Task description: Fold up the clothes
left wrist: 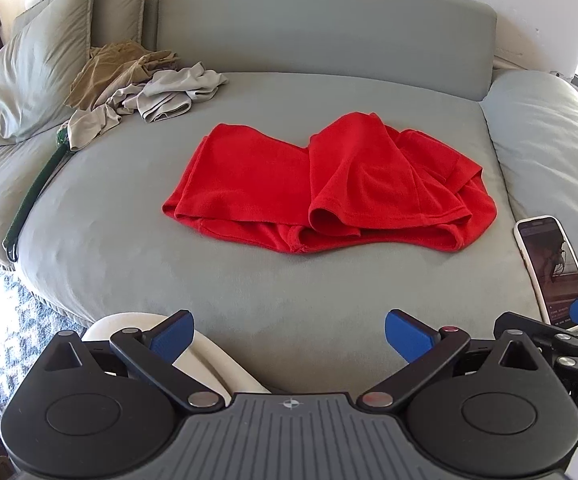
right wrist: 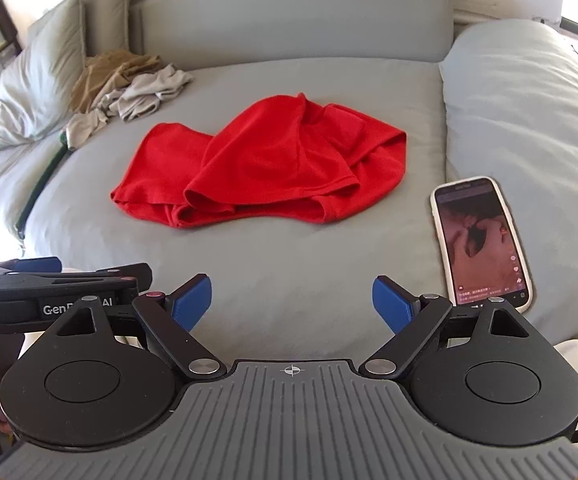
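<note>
A red garment (left wrist: 329, 184) lies partly folded and rumpled in the middle of the grey sofa seat (left wrist: 249, 300); it also shows in the right wrist view (right wrist: 261, 164). My left gripper (left wrist: 289, 338) is open and empty, held back near the seat's front edge, well short of the garment. My right gripper (right wrist: 292, 304) is open and empty too, beside the left one, whose body (right wrist: 49, 292) shows at the left of the right wrist view. Neither touches any cloth.
A pile of tan and grey clothes (left wrist: 141, 84) lies at the back left by a pillow (left wrist: 29, 76). A phone (right wrist: 481, 240) with a lit screen lies on the seat at the right, next to a big cushion (right wrist: 529, 120). A green strap (left wrist: 33, 196) runs along the left.
</note>
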Available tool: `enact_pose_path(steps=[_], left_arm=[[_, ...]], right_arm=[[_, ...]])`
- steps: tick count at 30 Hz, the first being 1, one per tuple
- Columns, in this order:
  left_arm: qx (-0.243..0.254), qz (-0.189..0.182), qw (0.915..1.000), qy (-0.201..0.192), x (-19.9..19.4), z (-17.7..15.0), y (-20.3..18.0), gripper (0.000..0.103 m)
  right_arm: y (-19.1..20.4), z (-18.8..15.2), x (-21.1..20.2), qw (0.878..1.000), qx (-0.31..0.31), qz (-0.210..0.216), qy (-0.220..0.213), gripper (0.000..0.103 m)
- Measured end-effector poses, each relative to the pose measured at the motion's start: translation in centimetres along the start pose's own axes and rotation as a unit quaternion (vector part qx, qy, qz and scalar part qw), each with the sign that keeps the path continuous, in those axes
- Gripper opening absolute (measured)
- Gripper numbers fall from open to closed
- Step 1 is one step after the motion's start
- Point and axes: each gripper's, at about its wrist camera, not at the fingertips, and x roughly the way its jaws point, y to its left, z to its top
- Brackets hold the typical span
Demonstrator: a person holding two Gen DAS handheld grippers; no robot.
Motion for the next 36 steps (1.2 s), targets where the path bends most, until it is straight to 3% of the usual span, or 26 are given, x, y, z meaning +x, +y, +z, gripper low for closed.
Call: enact_pose_path(steps=[5,36], left_arm=[[0.009,0.006,0.9998,-0.014,-0.2,-0.3,-0.6,0.102],[-0.013,-0.003,0.9999,0.010,1.1,-0.4,0.9,0.102]], right_arm=[[0.2,-0.3,0.1,1.000,-0.010,-0.011,-0.005,0.089],[1.3,-0.5,1.4,0.999,-0.017,-0.016,0.026,0.089]])
